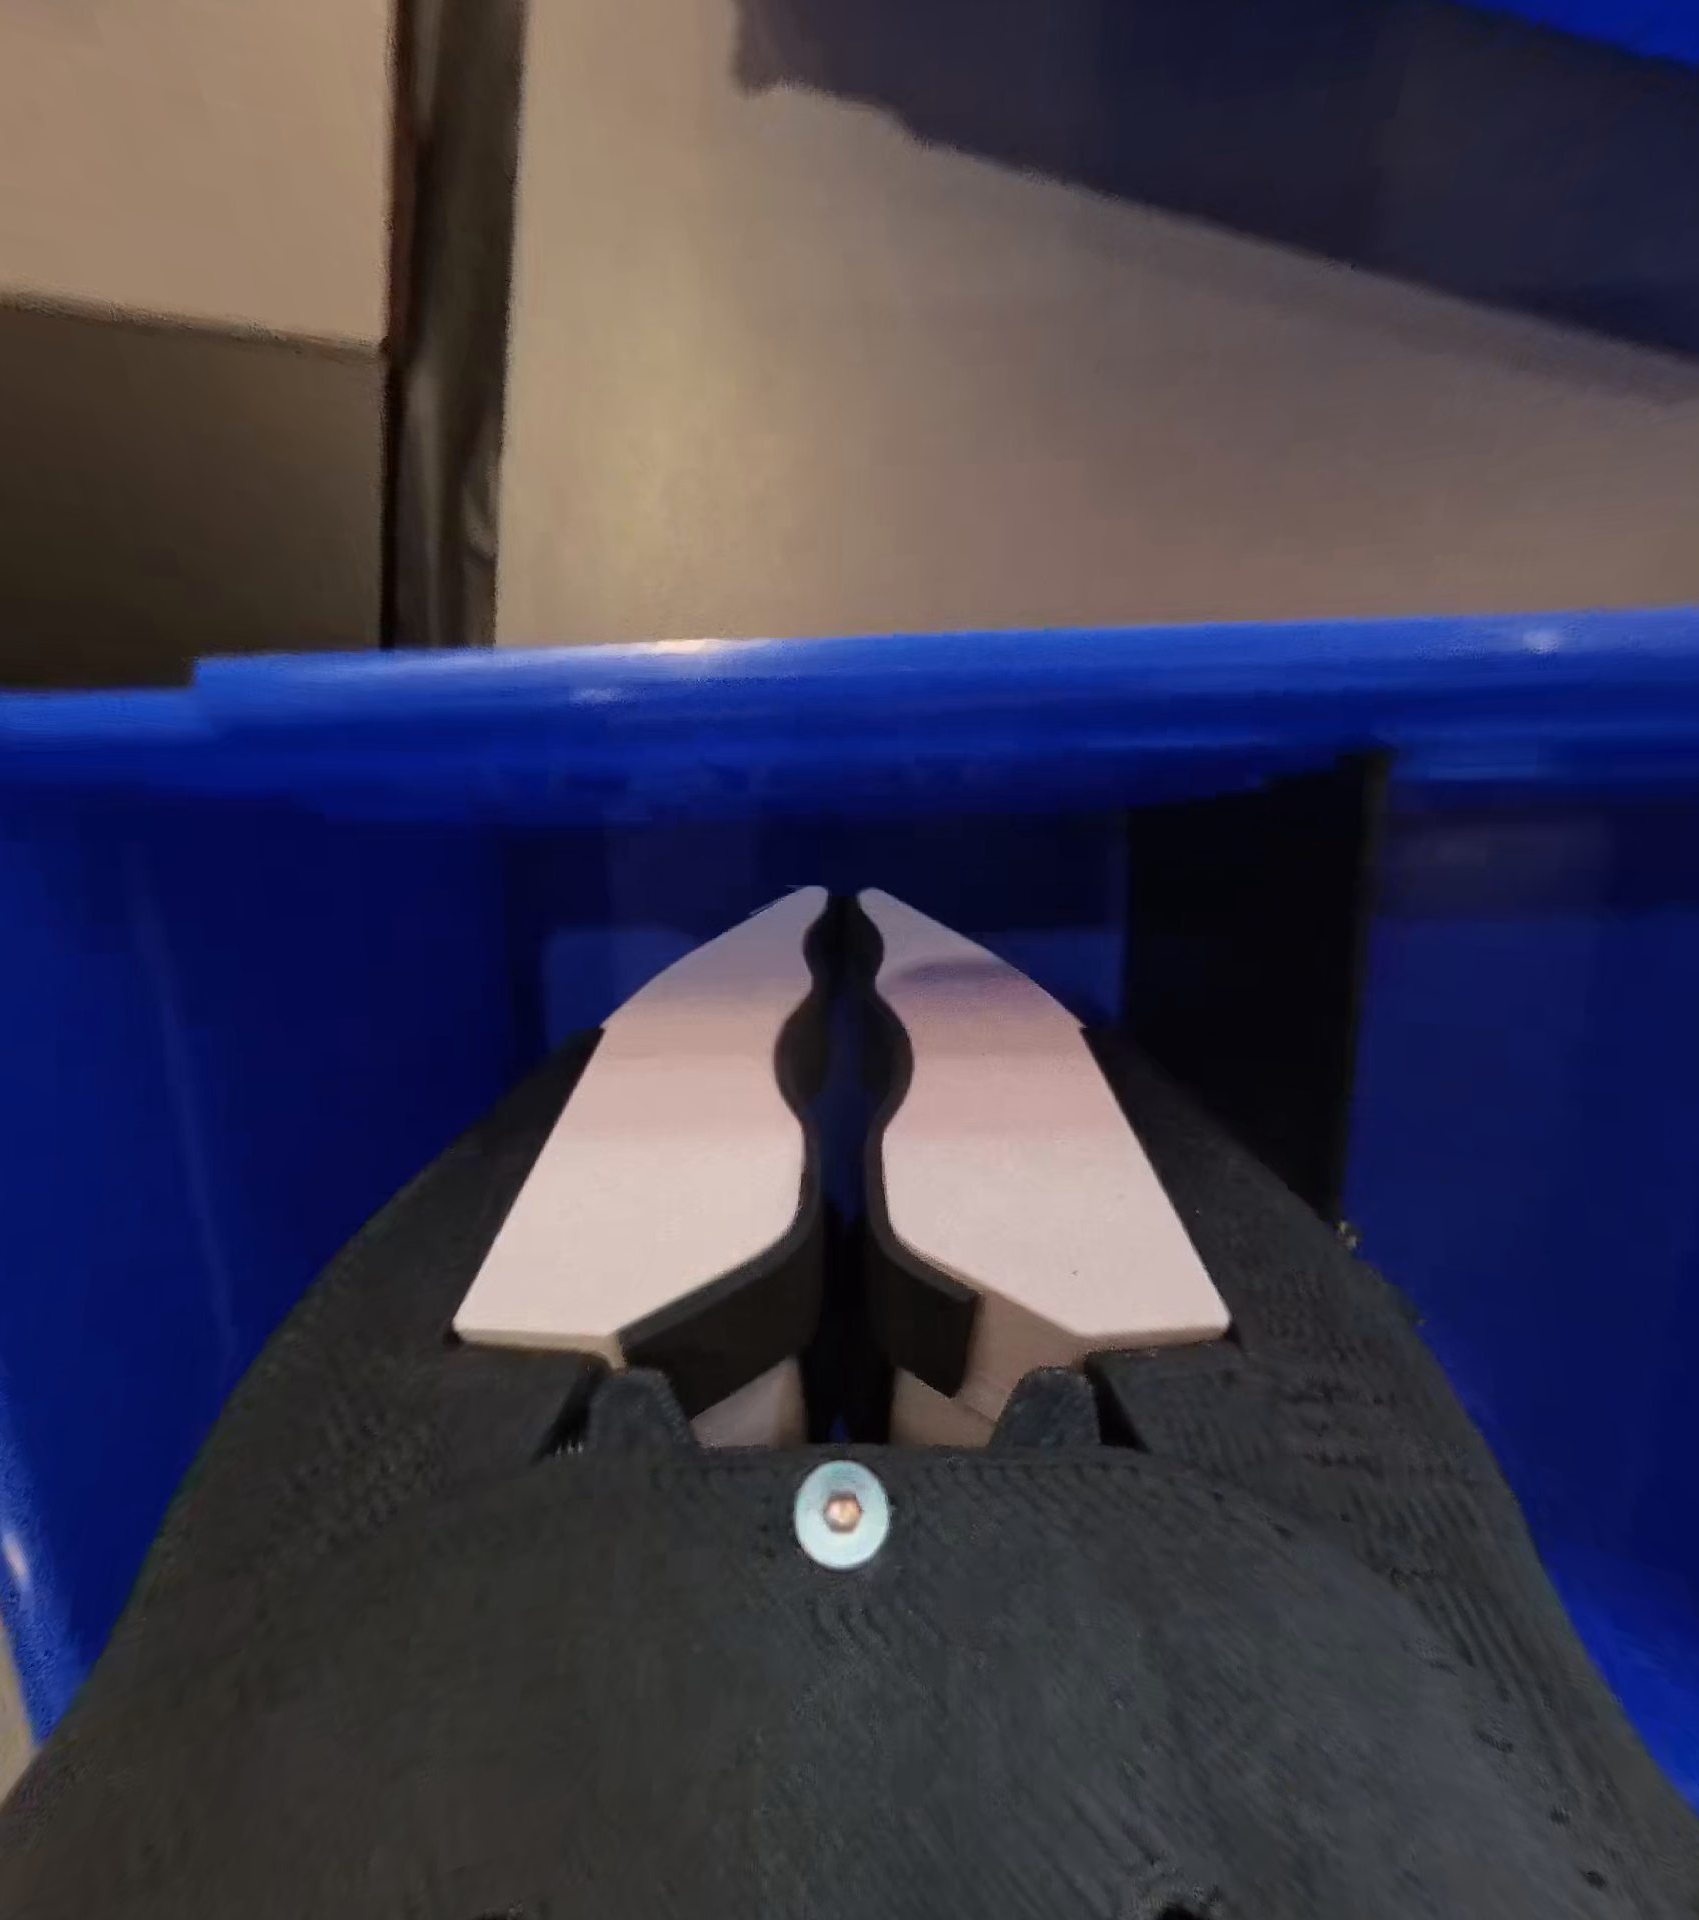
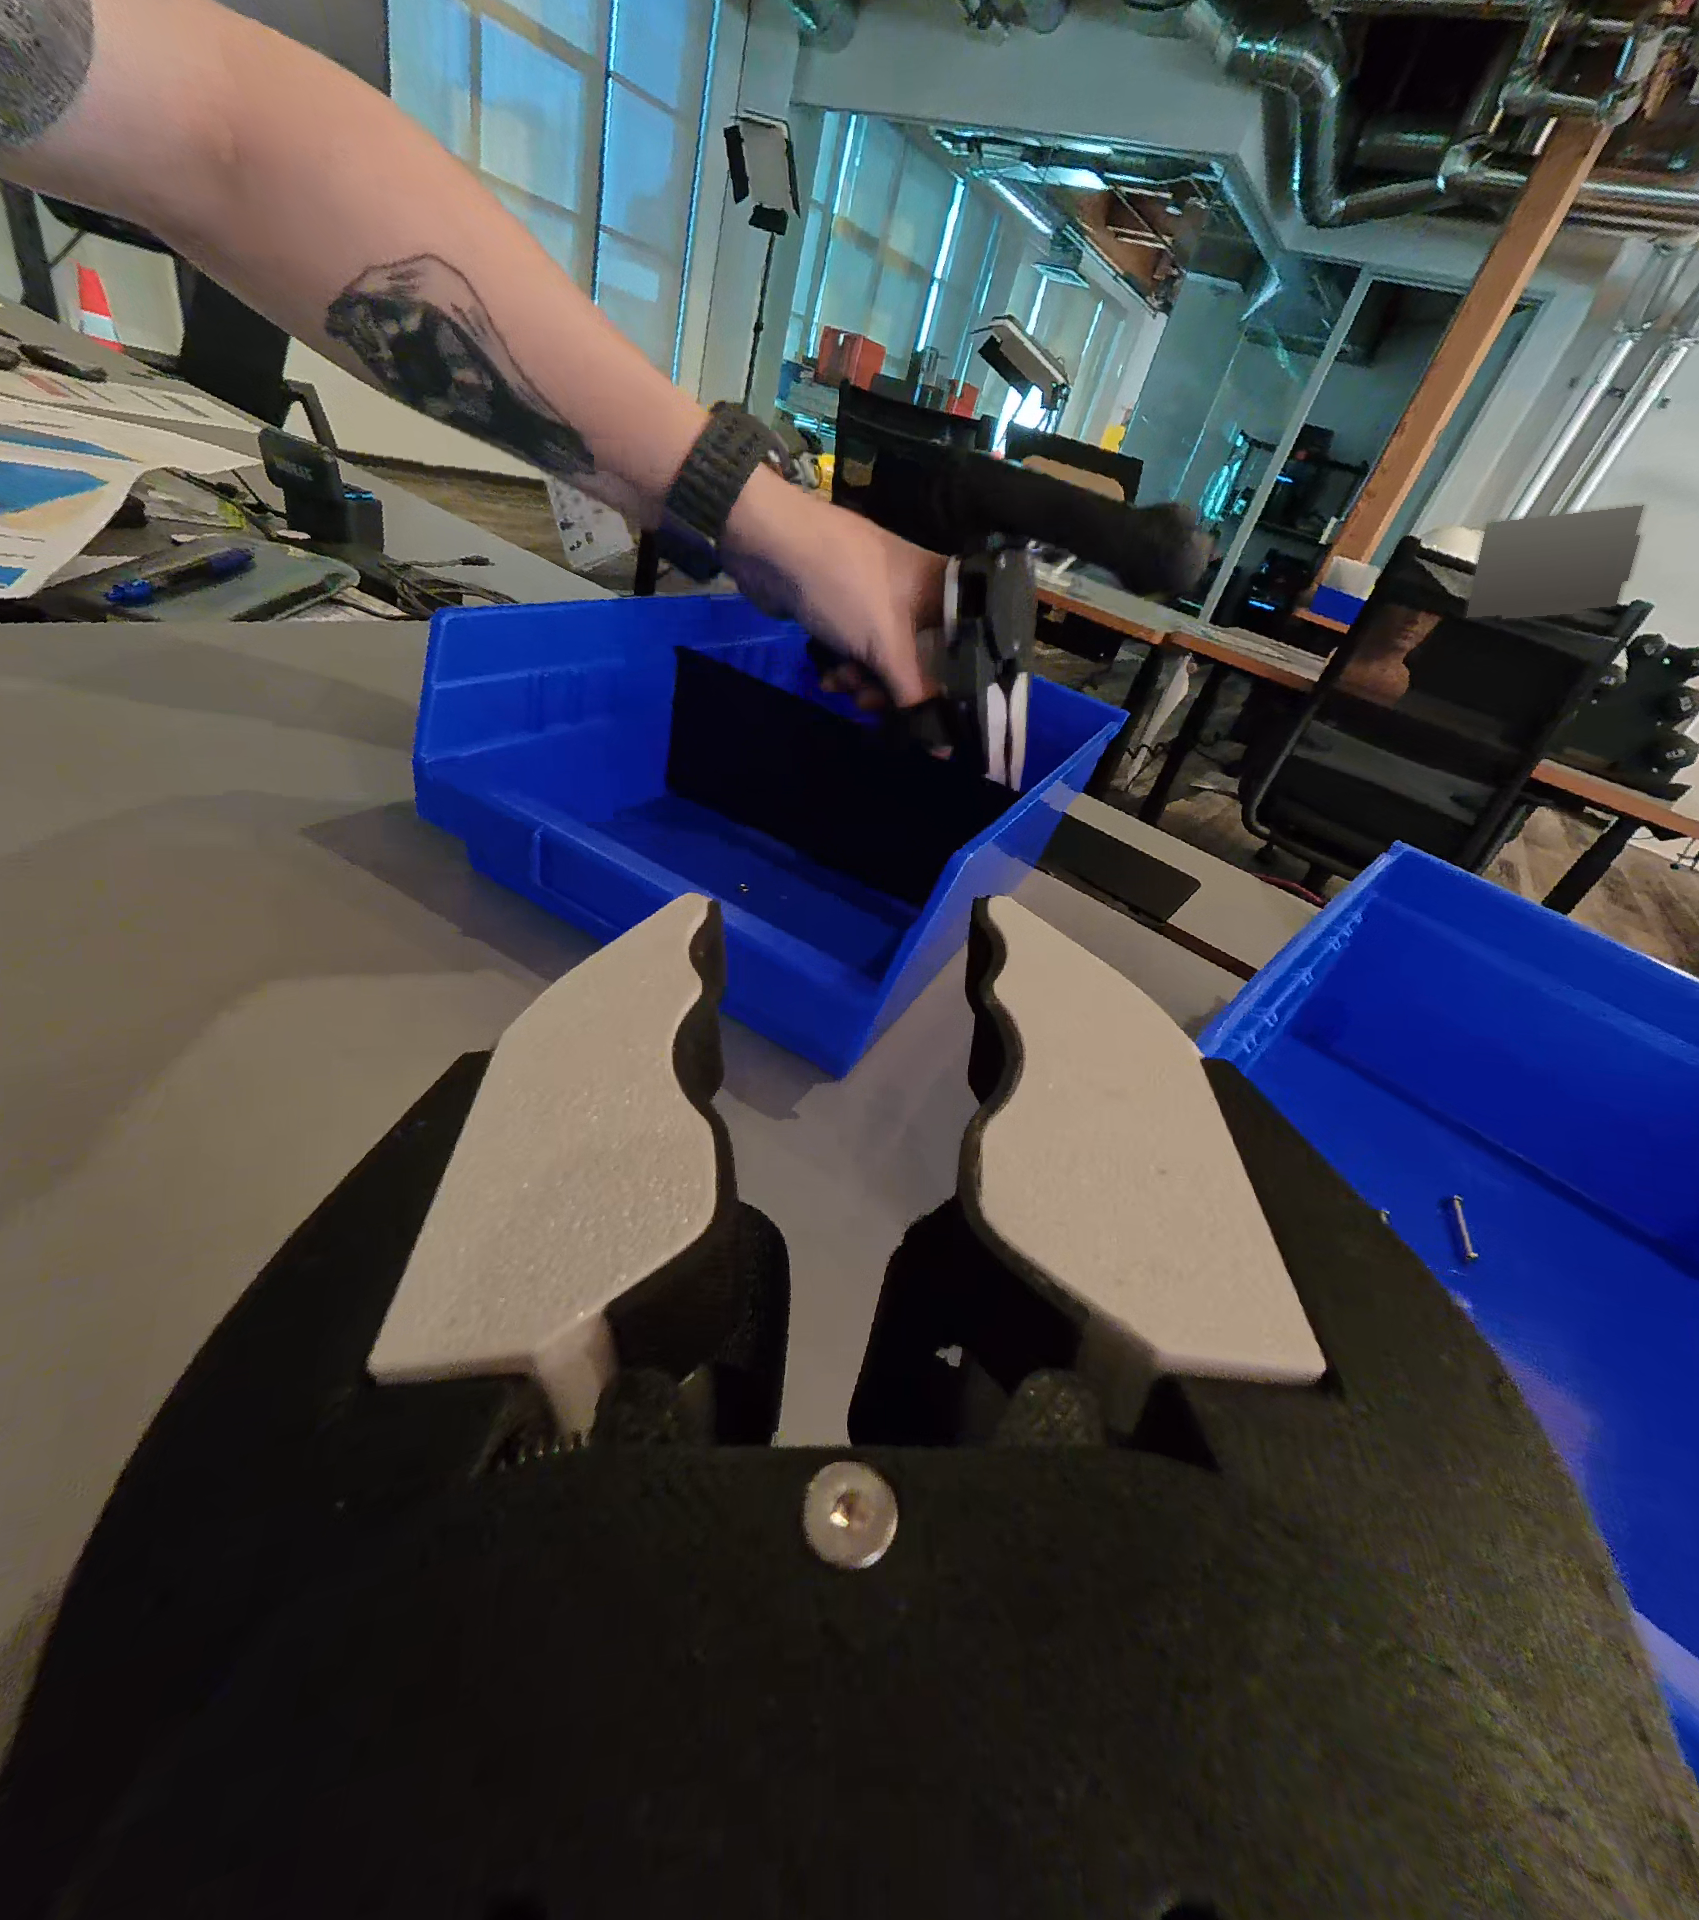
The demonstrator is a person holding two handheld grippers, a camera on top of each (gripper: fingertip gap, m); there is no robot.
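Note:
My left gripper (image 1: 840,902) is shut with nothing between its fingers. It points into a blue bin (image 1: 824,712), close to the bin's far wall. A black divider panel (image 1: 1250,987) stands upright in the bin just right of the fingers, apart from them. In the right wrist view a person's hand holds the left gripper (image 2: 1003,743) tips-down at the right end of the divider (image 2: 803,774) inside that bin (image 2: 512,717). My right gripper (image 2: 845,935) is open and empty above the grey table (image 2: 149,883), just in front of the bin.
A second blue bin (image 2: 1551,1091) sits at the right, holding a small metal pin (image 2: 1463,1228). A flat black panel (image 2: 1120,864) lies on the table behind the first bin. The person's forearm (image 2: 357,239) reaches across from the upper left. Desks and chairs stand beyond. The left gripper's tips are roughly 30 centimetres from the right gripper's.

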